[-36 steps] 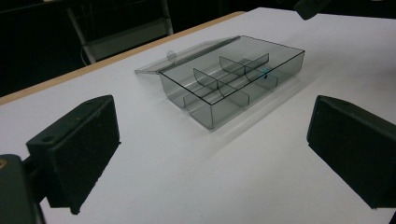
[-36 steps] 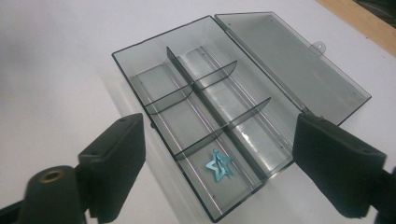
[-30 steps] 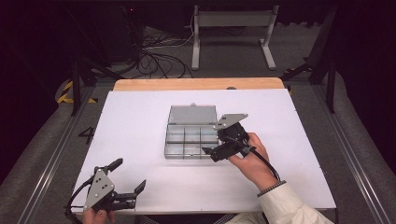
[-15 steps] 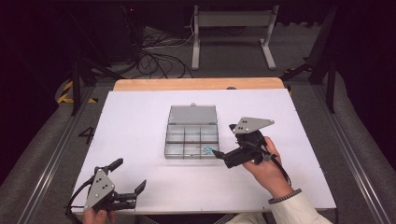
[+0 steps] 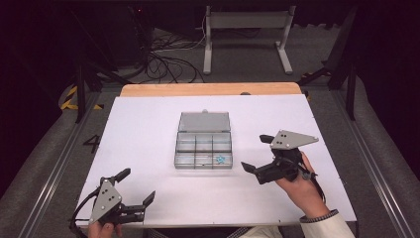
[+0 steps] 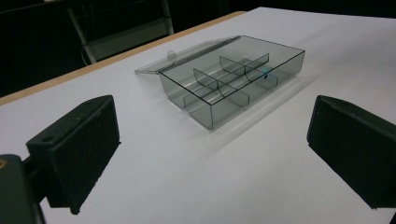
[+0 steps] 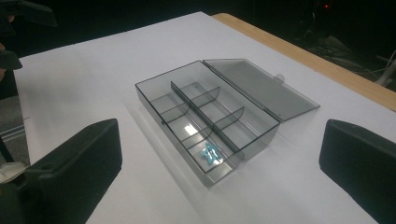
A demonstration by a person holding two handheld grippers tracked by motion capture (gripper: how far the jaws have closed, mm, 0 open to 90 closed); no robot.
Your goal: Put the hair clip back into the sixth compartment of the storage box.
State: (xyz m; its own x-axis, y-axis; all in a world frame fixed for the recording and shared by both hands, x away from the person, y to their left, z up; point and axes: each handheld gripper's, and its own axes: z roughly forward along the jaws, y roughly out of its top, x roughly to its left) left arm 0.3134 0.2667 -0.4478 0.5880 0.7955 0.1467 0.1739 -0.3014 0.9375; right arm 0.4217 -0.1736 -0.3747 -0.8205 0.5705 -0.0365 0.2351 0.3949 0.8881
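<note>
Both grippers are standing with jaws spread wide and nothing between them. Reporting from my remote station: the right gripper (image 5: pixel 261 154) is hovering just to the right of the compartment box (image 5: pixel 203 147), and its jaws have just been opening to full width; I am seeing no object between the pads in the right gripper view, where they are framing the box from either side without touching it.

I am taking the box as my reference. It is lying near the middle of the white table (image 5: pixel 148 129), a clear grey tray divided into six compartments, its hinged lid (image 5: pixel 204 121) folded flat open on the far side. One small blue piece (image 5: pixel 220 159) is sitting in the near-right compartment of the box; in the right gripper view the same piece (image 7: pixel 211 152) is resting in the compartment closest to the camera. The other compartments are reading as bare plastic.

The right hand (image 5: pixel 302 186) is gripping its tool near the box, to the right and slightly nearer than it. The left gripper (image 5: pixel 136 187) is resting well apart from the box, towards the near-left edge of the table, held by the left hand (image 5: pixel 104 229), and pointing towards the box.

A wooden edge strip (image 5: pixel 208 89) is running along the table beyond the box.
</note>
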